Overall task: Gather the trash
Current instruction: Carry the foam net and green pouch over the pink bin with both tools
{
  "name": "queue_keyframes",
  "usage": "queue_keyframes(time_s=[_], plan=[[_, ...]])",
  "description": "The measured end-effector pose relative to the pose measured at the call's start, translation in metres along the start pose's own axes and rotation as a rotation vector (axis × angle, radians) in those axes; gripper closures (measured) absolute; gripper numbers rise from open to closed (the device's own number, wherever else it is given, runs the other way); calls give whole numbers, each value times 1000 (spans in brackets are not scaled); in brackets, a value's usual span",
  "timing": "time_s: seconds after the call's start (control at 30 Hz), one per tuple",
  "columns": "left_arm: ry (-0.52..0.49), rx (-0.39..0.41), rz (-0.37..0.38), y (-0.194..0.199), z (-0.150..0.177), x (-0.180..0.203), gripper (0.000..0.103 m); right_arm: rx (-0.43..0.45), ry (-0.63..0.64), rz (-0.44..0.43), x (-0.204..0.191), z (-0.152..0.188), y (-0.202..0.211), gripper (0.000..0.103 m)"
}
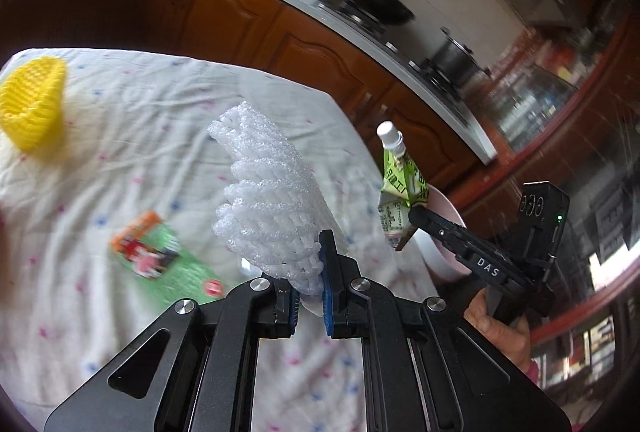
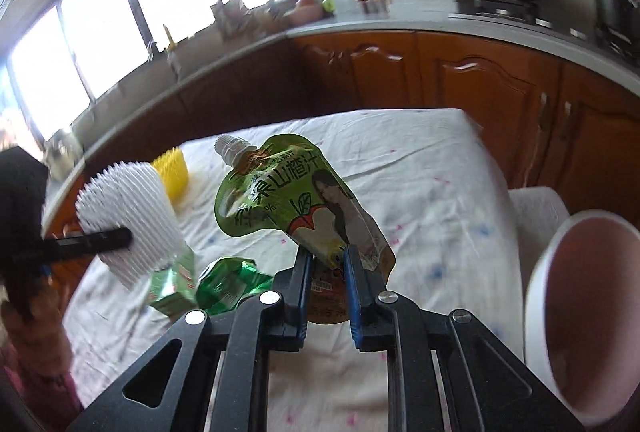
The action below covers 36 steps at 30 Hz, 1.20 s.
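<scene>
Left wrist view shows the left gripper [image 1: 310, 284] clamped on the white foam net [image 1: 268, 200], which is light, soft and easily crushed. Above the table [image 2: 432, 192], the right gripper [image 2: 327, 272] pinches the green juice pouch [image 2: 288, 196] at its bottom edge; the foil looks slippery and floppy, so I judge the stiff seam the safest hold.

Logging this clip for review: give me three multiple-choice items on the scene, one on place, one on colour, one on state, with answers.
1. Where is the yellow mesh basket?
A. on the tablecloth
B. on the stove
C. in the pink bin

2. What colour is the cap of the juice pouch?
A. red
B. white
C. black

3. What is the left gripper doing?
A. hanging open
B. clamping the white foam net
C. clamping a pan

Answers: 1 A, it sits on the cloth; 2 B, the cap shows white; 3 B, the net sticks up from between its pads.
</scene>
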<state>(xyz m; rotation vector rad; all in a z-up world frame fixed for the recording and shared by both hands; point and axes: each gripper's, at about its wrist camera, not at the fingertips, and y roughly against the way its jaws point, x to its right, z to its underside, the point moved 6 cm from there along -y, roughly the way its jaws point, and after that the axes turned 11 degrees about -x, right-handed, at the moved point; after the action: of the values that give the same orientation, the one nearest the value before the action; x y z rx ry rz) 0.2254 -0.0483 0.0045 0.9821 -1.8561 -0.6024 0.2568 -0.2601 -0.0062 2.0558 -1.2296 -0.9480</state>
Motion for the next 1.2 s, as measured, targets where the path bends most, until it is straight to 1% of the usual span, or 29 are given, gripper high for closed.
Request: queue_keyframes(time_s=[0.07,0.33,0.7,0.97,1.2], plan=[[-27,-16,11,-7,5,15,96,27,-46,-18,5,9,14,87],[-105,-63,45,-29,17,61,96,84,-180,-8,39,48,56,87],[-218,-128,89,-62,26,126,96,158,-305,52,89,82,103,87],[-284,-160,105,-87,20,168,96,193,-362,91,116,97,126,87],[-344,-176,100,-112,7,205,96,219,-419,114,142,101,138,87]])
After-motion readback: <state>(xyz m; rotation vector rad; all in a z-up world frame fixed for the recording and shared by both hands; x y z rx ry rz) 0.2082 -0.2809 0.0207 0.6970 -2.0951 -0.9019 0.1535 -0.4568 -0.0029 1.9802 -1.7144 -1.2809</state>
